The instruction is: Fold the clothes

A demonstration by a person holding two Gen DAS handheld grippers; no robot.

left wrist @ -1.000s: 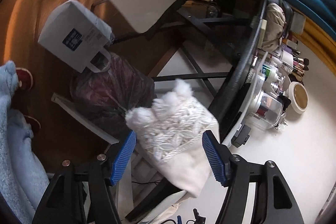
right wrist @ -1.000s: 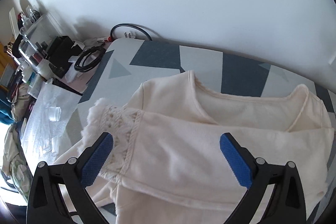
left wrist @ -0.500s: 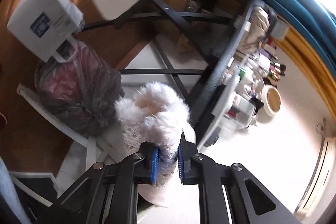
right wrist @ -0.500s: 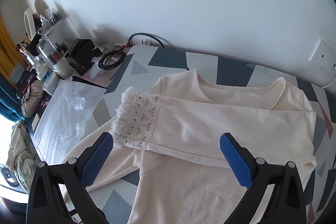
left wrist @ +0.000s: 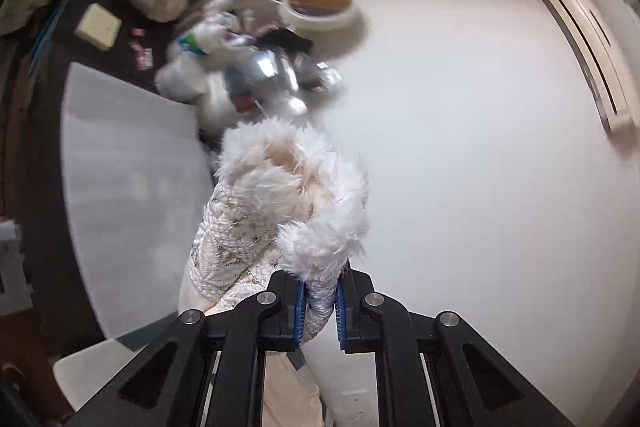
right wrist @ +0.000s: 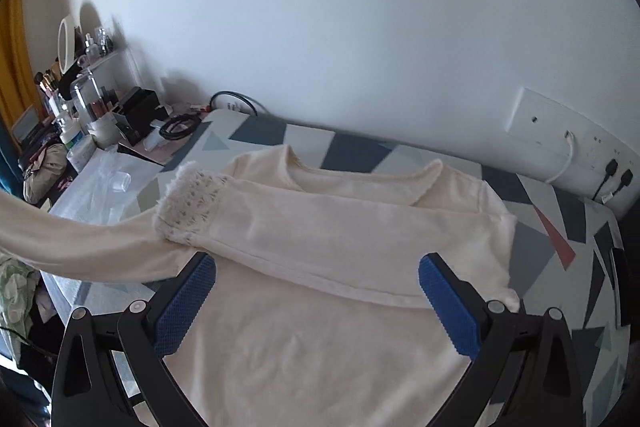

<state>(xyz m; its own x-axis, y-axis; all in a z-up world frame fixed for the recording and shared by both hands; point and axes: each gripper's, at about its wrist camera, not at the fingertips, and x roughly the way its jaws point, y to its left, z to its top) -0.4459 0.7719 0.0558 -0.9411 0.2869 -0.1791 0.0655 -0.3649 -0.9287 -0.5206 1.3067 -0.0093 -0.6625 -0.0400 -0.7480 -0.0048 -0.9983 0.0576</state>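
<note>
A cream sweater [right wrist: 320,327] lies flat on a table with a grey, white and dark triangle pattern [right wrist: 352,151]. One sleeve [right wrist: 320,223] is folded across the chest, its lace and fur cuff [right wrist: 192,203] at the left. My left gripper [left wrist: 318,311] is shut on the other sleeve's furry lace cuff [left wrist: 288,195] and holds it up in the air. That sleeve [right wrist: 72,243] stretches off to the left in the right wrist view. My right gripper [right wrist: 316,303] is open and empty, just above the sweater's body.
A cluttered dark side table [right wrist: 80,131] with cosmetics, a round mirror [right wrist: 66,41], black boxes and cables stands left of the sweater. A clear plastic sheet [right wrist: 100,187] lies by it. Wall sockets with plugs [right wrist: 612,171] sit at the right. A white wall is behind.
My left gripper closed on the furry cuff and lifted it, swinging up toward the wall. The right gripper drew back and rose, showing more of the sweater and the lifted sleeve.
</note>
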